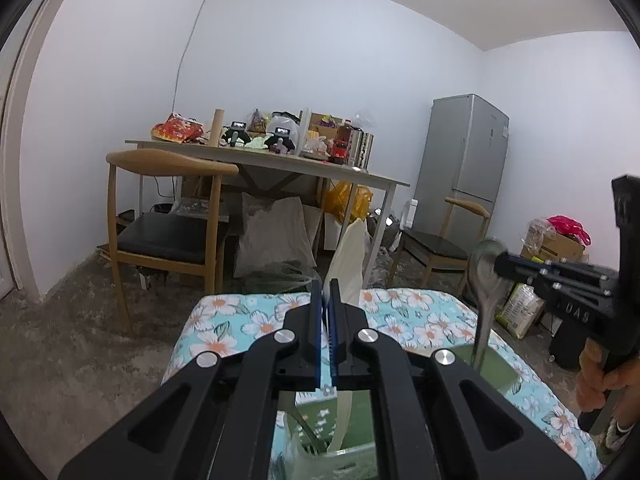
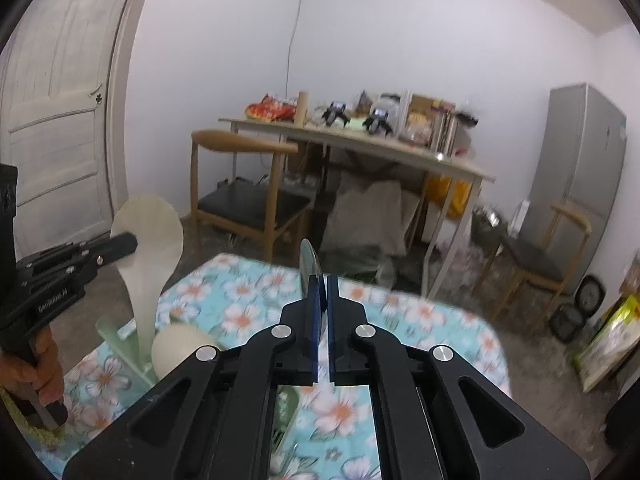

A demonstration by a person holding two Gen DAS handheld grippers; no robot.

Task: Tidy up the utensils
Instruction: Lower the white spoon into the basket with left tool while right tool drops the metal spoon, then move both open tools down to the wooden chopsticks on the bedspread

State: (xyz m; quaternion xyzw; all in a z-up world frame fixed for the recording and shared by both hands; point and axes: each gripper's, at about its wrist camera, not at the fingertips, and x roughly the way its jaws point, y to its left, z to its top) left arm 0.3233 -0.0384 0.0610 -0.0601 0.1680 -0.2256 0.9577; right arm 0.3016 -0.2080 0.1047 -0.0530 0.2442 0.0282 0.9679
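Note:
My left gripper [image 1: 327, 286] is shut on a cream rice paddle [image 1: 349, 256]. Its blade stands up past the fingertips and its handle runs down under the jaws. In the right wrist view the same paddle [image 2: 150, 232] hangs from the left gripper [image 2: 130, 244], handle down over a pale green utensil holder [image 2: 116, 340]. My right gripper [image 2: 322, 280] is shut on a metal spoon [image 2: 309, 264], seen edge-on. From the left, the spoon [image 1: 485, 276] points handle-down into the green holder [image 1: 498, 368], pinched by the right gripper [image 1: 500, 267].
A floral cloth covers the table [image 1: 248, 320] under both grippers. A cream rounded utensil [image 2: 180, 350] sits by the holder. Beyond stand a wooden chair [image 1: 168, 236], a cluttered table [image 1: 280, 160], a second chair [image 1: 444, 240] and a fridge [image 1: 464, 148]. A hand [image 2: 36, 372] holds the left gripper's grip.

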